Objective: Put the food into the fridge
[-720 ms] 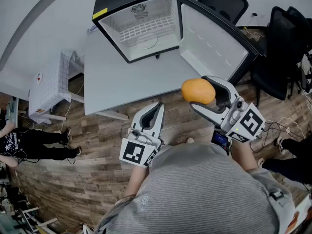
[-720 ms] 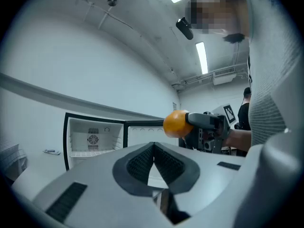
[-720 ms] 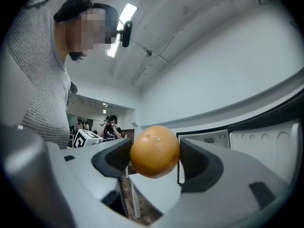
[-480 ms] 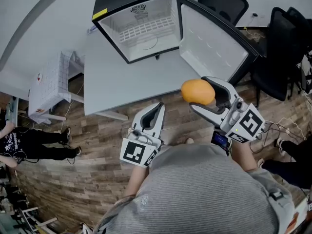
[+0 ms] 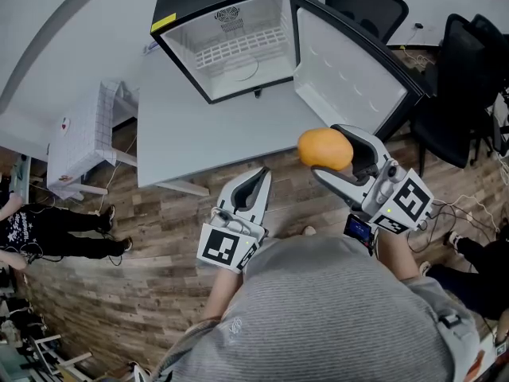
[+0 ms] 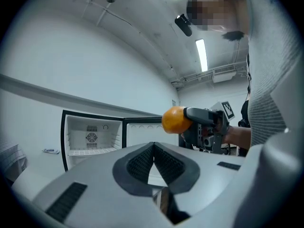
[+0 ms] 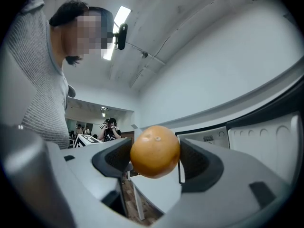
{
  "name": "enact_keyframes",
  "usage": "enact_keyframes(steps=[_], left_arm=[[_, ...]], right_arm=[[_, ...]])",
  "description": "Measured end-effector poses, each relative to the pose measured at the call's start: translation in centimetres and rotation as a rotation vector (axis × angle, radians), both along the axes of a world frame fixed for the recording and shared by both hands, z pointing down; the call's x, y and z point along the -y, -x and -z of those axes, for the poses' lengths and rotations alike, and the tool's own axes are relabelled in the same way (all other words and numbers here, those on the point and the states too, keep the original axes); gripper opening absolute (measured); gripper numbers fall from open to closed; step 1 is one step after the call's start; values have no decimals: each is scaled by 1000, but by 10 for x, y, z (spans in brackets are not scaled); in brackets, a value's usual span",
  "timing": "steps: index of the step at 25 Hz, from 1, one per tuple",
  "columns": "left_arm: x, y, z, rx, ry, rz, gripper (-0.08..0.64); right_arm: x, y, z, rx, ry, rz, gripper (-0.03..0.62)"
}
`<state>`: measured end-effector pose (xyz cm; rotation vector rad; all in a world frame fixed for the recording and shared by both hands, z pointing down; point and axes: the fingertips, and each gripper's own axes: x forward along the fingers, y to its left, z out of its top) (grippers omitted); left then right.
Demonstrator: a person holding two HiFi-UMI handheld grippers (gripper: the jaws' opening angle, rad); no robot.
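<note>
Pads [image 7: 200, 163] of the right gripper [image 7: 155, 152] press on either side of a round orange [image 5: 324, 149], so this gripper is closed on the fruit with its jaws spread wide around it. The orange is held in the air, clear of any surface, above the near right corner of the pale grey bench [image 5: 199, 134] and just below the lower edge of the open fridge door [image 5: 350, 62]. The left gripper [image 5: 258, 178] hangs lower and to the left, over the bench's near edge, with its jaws closed together and nothing between them. Further out on the bench stands the small black fridge [image 5: 171, 2], its white interior facing the person and its door swung wide to the right. A white wire shelf [image 5: 238, 52] crosses the inside, and a yellow label [image 5: 163, 24] marks the top corner. Beyond the bench lies a wood-plank floor [image 5: 119, 293]. Black office chairs [image 5: 362, 2] stand behind the fridge door, a white rack [image 5: 79, 146] stands to the left, and another person in dark clothes [image 5: 48, 233] is at the left edge.
</note>
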<state>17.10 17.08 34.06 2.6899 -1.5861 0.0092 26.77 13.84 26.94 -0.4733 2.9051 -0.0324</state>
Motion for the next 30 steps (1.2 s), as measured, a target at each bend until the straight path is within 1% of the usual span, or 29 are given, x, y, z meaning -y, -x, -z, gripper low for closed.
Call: enact_keyframes(steps=[23,27,30], left_arm=[[10,-13,-4,18,10,7,11],[11,-5,-7,21,23,16,11],[18,11,-10,18,25,24,11]], right_arm=[[6,-3,0,9,-3,38,308],[14,6,-2,6,3,44,308],[23,20,-4,6,5,45,308]])
